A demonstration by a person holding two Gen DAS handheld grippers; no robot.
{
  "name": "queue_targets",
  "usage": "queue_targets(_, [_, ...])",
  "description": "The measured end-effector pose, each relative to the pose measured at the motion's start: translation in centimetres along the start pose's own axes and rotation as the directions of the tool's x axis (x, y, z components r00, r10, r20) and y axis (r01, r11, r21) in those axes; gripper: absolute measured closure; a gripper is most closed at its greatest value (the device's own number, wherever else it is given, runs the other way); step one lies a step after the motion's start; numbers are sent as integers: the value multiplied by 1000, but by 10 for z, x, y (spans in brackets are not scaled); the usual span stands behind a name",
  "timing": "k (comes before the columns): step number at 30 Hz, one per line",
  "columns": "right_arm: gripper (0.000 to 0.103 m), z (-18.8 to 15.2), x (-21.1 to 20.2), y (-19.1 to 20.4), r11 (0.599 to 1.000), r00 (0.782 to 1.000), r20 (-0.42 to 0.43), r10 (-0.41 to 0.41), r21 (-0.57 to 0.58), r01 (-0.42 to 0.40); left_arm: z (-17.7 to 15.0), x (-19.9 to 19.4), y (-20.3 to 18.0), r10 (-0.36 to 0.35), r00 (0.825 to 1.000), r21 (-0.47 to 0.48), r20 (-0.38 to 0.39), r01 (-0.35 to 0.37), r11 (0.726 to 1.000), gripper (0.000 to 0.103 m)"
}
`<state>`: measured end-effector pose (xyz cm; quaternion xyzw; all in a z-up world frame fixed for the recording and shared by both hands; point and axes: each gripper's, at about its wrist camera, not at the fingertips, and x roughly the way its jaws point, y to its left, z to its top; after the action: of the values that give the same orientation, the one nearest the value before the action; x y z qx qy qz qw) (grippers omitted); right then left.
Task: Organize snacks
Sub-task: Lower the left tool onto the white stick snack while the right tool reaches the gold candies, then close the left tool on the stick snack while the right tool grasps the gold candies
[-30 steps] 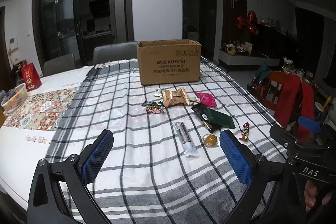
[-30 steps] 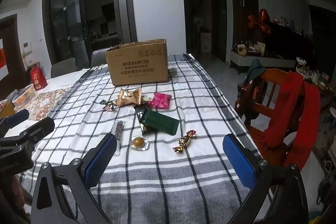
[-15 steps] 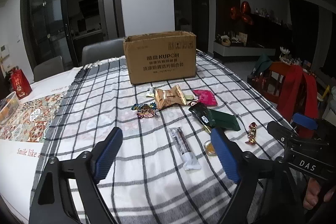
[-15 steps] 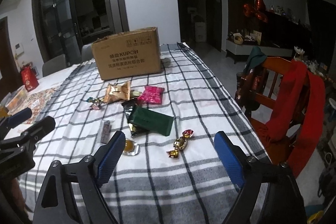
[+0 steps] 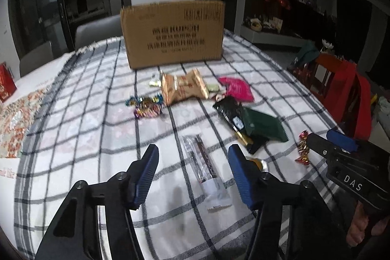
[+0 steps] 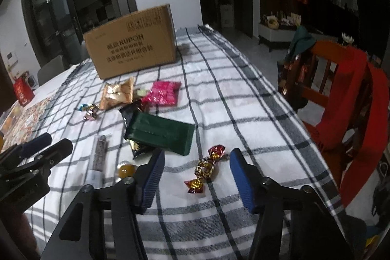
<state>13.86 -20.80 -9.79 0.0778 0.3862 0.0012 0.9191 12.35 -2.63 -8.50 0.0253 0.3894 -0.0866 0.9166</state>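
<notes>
Left gripper [image 5: 192, 171]: spread wide and holding nothing, hovering low over the desk; the clear stick sachet lies between its blue pads [image 5: 146, 177].
Clear stick sachet [image 5: 203, 166]: flat on the checked cloth [image 5: 97, 133], long axis running from 12 to 6 o'clock in the left wrist view, its white end nearest the camera.
Twist-wrapped candies [image 5: 146, 105]: a small shiny cluster at 11 o'clock from the left gripper, just beside the gold packet.
Gold snack packet [image 5: 184, 87]: crumpled, in front of the cardboard box, at 12 o'clock from the left gripper.
Cardboard box [image 5: 173, 32]: upright at the far end of the desk, printed side facing the cameras, well apart from both grippers.
Pink packet [image 5: 235, 88]: just right of the gold packet, at 1 o'clock from the left gripper.
Dark green packet [image 6: 160, 132]: lies over a black packet [image 6: 129, 115], at 11 o'clock from the right gripper.
Amber round candy [image 6: 126, 169]: in clear wrap, just left of the right gripper's left pad.
Right gripper [image 6: 196, 173]: spread apart and holding nothing, low over the desk; the red-and-gold candy sits between its pads.
Red-and-gold twist candy [image 6: 206, 168]: on the cloth, touching neither pad as far as can be seen.
Red garment [image 6: 351, 104]: draped on a wooden chair [image 6: 316, 79] at 3 o'clock, beside the desk.
</notes>
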Motion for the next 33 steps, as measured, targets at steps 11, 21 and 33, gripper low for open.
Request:
queue_targets(11, [64,-5,25,-6,999,998,-58,11,31,-9,-6,36,0,-25,995,-14,-92,24,1000,57])
queue_targets(21, [72,-3,34,-8,999,997,-73,15,37,-13,-9,53,3,-56,988,-55,-142,49,997,66])
queue_targets(33, [80,-2,27,-3,1000,999,-37,-2,4,3,-8,56,5,-98,985,-84,-143,87,993,79])
